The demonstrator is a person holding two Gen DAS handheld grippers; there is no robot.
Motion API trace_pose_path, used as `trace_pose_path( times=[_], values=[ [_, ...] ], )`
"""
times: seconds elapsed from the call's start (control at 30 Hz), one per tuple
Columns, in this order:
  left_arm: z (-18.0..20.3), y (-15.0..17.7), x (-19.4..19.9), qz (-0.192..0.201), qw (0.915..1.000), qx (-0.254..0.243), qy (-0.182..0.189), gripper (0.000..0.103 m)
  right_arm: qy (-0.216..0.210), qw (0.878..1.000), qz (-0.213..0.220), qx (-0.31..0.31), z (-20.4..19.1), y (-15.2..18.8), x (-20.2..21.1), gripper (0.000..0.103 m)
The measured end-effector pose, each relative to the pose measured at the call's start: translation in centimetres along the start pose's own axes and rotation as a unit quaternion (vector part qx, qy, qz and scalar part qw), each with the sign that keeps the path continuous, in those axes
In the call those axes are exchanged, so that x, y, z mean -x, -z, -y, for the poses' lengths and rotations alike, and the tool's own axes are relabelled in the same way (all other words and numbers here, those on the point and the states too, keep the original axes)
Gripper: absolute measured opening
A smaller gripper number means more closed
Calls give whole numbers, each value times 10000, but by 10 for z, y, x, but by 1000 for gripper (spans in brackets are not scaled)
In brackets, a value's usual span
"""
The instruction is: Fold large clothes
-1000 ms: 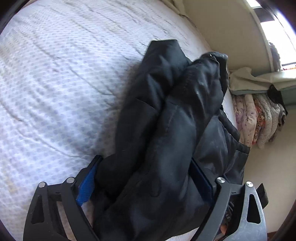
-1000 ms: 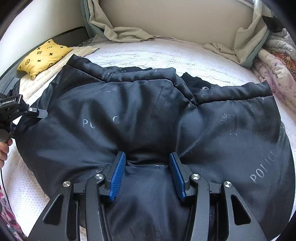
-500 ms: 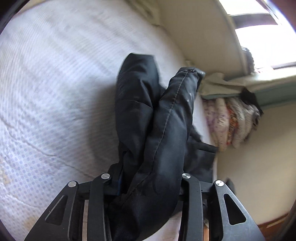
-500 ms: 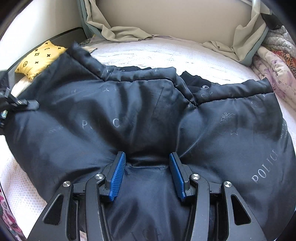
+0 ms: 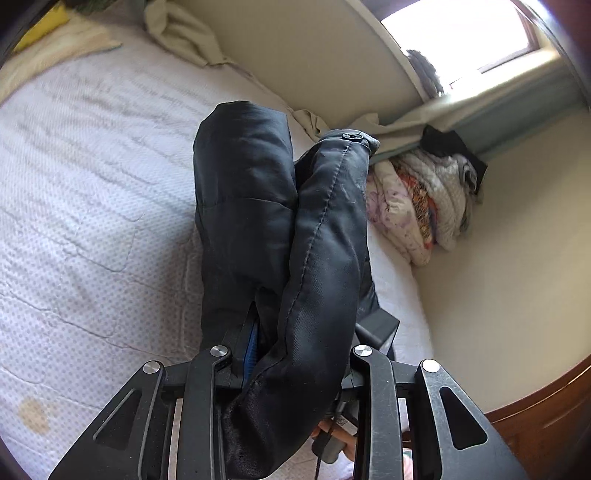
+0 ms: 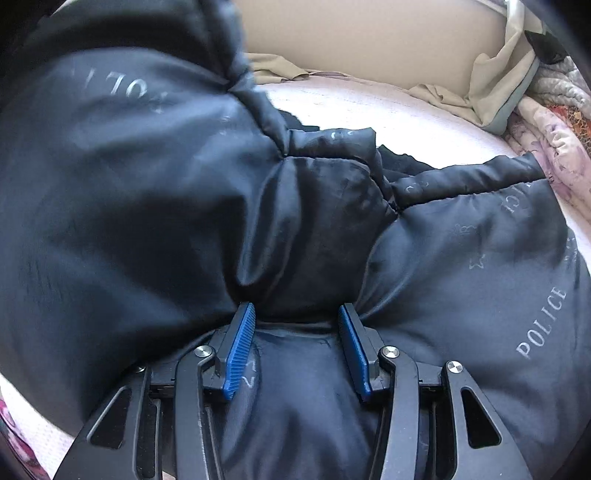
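Observation:
A large black padded jacket (image 6: 461,266) with faint "POLICE" lettering lies on the white bed (image 6: 369,107). My left gripper (image 5: 291,354) is shut on a thick bunch of the jacket (image 5: 280,206) and holds it lifted off the bed, its fingertips buried in the fabric. In the right wrist view the lifted left side of the jacket (image 6: 122,177) rises over the rest. My right gripper (image 6: 295,317) has its blue pads (image 6: 240,343) apart, pressed onto the jacket near its front edge, gripping nothing.
A pile of folded quilts (image 5: 424,206) sits at the bed's far right by the wall. Beige cloth (image 5: 184,33) lies along the back edge. A yellow pillow (image 5: 40,22) is at the far left. A wooden edge (image 5: 546,410) runs lower right.
My left gripper closed on the jacket's edge and raised it, lifting the left side up and over toward the right. My right gripper stayed in place, still open.

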State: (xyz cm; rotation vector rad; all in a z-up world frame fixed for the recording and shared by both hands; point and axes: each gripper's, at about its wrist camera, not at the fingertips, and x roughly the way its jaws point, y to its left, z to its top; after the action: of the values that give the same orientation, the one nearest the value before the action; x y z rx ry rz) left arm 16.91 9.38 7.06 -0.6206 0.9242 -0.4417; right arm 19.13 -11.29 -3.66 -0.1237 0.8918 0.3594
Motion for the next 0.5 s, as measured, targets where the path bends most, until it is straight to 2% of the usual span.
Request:
trace_pose_path(
  times=[0.2,0.3,0.5],
  values=[
    [50,1,-25,87,9993,-49,-372,34,-247,9997,-35,-5,3,-4,-4,42],
    [82,-2,-41,128,9981,-200,-568,34,-504,9985,-112,-192,17,-6,-1,41],
    [120,-9,-66,129,9956,-319,-876,35,-981,9921,-361,-696,56,-15,12,39]
  ],
)
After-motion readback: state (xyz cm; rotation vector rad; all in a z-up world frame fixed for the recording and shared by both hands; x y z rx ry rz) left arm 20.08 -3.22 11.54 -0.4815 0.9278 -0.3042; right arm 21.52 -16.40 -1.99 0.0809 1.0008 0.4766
